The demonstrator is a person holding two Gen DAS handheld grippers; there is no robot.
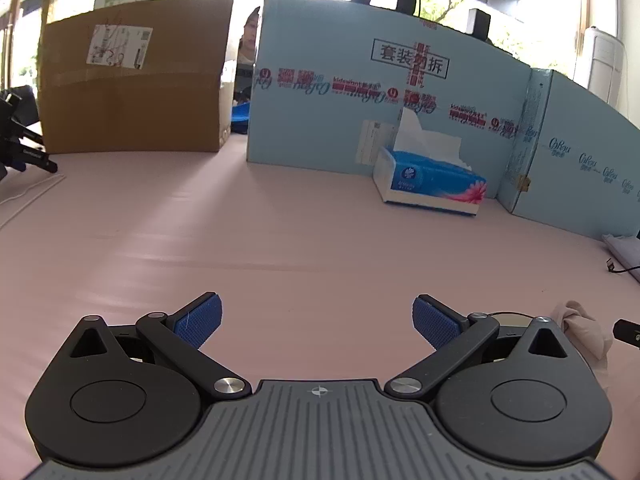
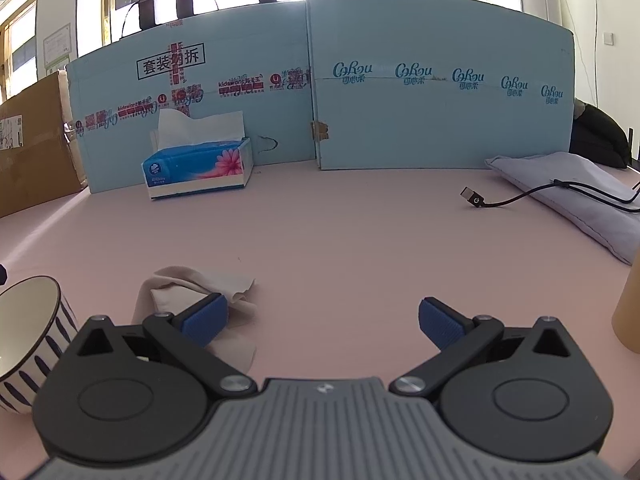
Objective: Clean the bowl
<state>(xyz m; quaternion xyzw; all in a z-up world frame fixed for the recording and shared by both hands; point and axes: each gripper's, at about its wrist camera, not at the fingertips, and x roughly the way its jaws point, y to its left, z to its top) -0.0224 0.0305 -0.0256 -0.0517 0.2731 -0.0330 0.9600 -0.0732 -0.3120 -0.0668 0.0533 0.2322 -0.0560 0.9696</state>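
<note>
Bowl (image 2: 30, 332): a white one with dark blue vertical stripes stands upright on the pink table (image 2: 340, 248) at the far left of the right wrist view, just beside the left side of the right hand-held gripper (image 2: 323, 322). That gripper is held low and level over the table, pointing toward the light blue cardboard screens (image 2: 440, 92), its blue-padded fingers spread wide with nothing between them. A crumpled beige cloth (image 2: 192, 284) lies on the table just behind its left finger; whether the pad touches the cloth is hard to tell.

The left hand-held gripper (image 1: 317, 322) is likewise low and level, its fingers wide apart over bare table and empty. In its view the same cloth (image 1: 580, 328) shows at the right edge, and what may be the bowl's rim peeks from behind the right linkage.

A blue tissue box (image 2: 198, 170) with a sheet standing up sits against the screens. A brown cardboard box (image 1: 136, 80) stands to the left. A black cable (image 2: 504, 200) trails off a pale lilac pillow (image 2: 572, 192) at the right.
</note>
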